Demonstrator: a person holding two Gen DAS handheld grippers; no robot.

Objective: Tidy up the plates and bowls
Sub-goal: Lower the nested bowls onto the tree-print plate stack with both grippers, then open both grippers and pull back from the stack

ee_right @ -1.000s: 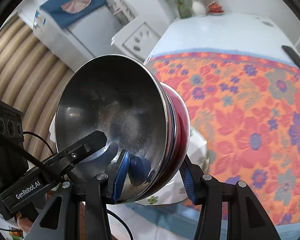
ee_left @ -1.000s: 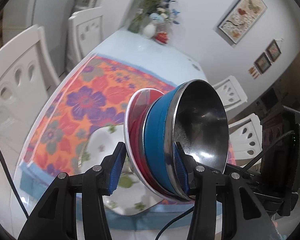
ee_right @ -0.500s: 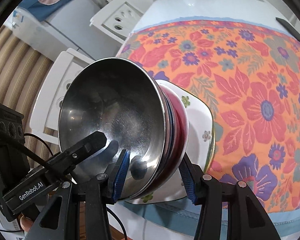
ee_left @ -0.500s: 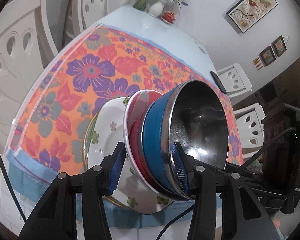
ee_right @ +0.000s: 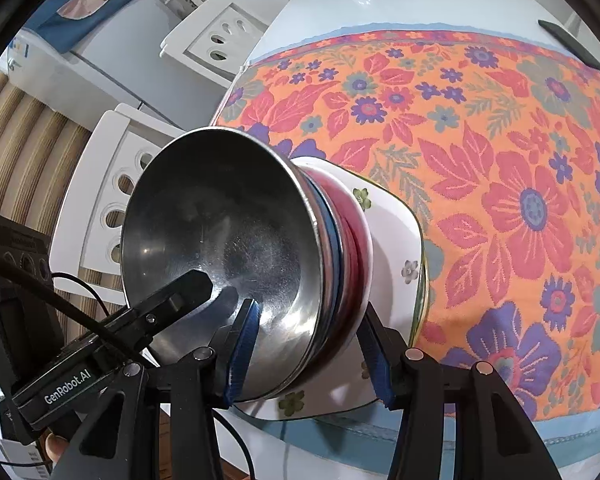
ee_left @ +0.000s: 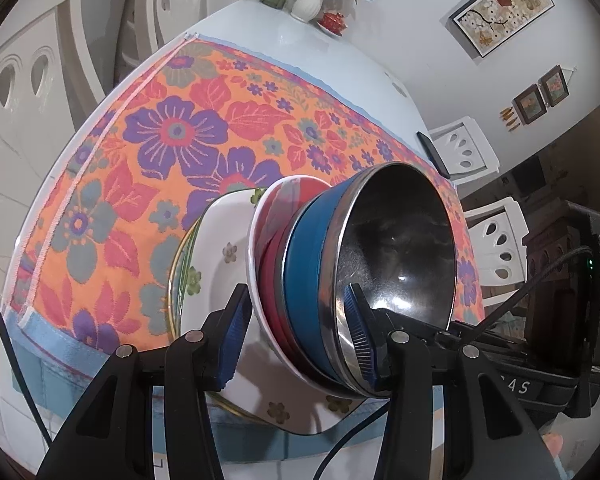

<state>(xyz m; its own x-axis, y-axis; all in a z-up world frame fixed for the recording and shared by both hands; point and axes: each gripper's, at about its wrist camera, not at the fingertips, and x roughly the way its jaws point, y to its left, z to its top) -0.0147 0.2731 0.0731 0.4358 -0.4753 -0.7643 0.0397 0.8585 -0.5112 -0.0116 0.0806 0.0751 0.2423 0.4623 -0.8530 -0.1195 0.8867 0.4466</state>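
A nested stack of bowls is held from both sides: a steel-lined bowl [ee_left: 400, 248] with a blue outer wall [ee_left: 312, 280], a red bowl [ee_left: 270, 272] and a white-rimmed one beneath. My left gripper [ee_left: 296, 336] is shut on the stack's rim, one pad inside the steel bowl and one outside. My right gripper [ee_right: 308, 356] grips the opposite rim of the steel bowl [ee_right: 228, 232] the same way. The stack sits low over a white flowered square plate [ee_left: 220, 240] [ee_right: 392, 232] near the table's front edge. I cannot tell whether it touches the plate.
An orange floral cloth [ee_right: 480, 140] covers the table. White chairs [ee_left: 32, 80] stand along its left and far sides. A vase of flowers [ee_left: 308, 0] and a small red dish are at the far end. A dark remote [ee_right: 568, 40] lies beyond the cloth.
Both grippers have come down with the bowl stack towards the flowered plate. The table and plate now look much closer. The grips have not changed.
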